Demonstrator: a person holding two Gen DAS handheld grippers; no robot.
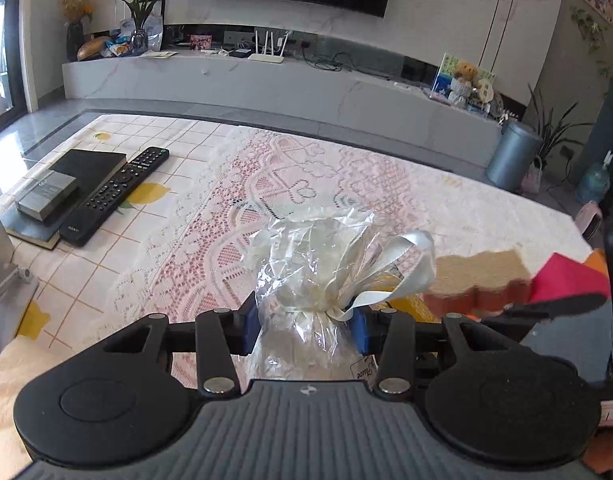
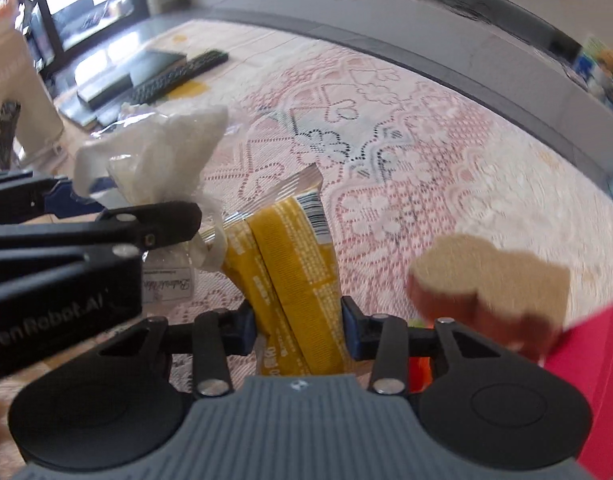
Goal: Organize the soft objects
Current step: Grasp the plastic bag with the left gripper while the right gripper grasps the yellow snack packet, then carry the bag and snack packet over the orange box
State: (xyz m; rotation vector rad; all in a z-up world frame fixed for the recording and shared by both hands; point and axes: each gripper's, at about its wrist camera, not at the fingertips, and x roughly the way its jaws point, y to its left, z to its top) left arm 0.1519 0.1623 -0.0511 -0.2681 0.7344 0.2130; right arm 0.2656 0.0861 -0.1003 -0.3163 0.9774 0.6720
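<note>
The left gripper has its jaws clenched on the cellophane bag, pinching it at the neck just under the cream ribbon knot, so the crinkled, glossy top fans out ahead of the jaws and the fuller body hangs behind them. That film is slick and thin, so I judge the bag could slide through the blue pads or tear if it is swung. To its right, the right gripper grasps the yellow packet, a flat, smooth, creased wrapper with a barcode and a crimped clear end poking out ahead of the jaws; held low, it may flop or fold. The two loads sit nearly touching and could snag. Right of these jaws, a blurred tan sponge-like piece and a pink box crowd the path above the lace tablecloth.
</note>
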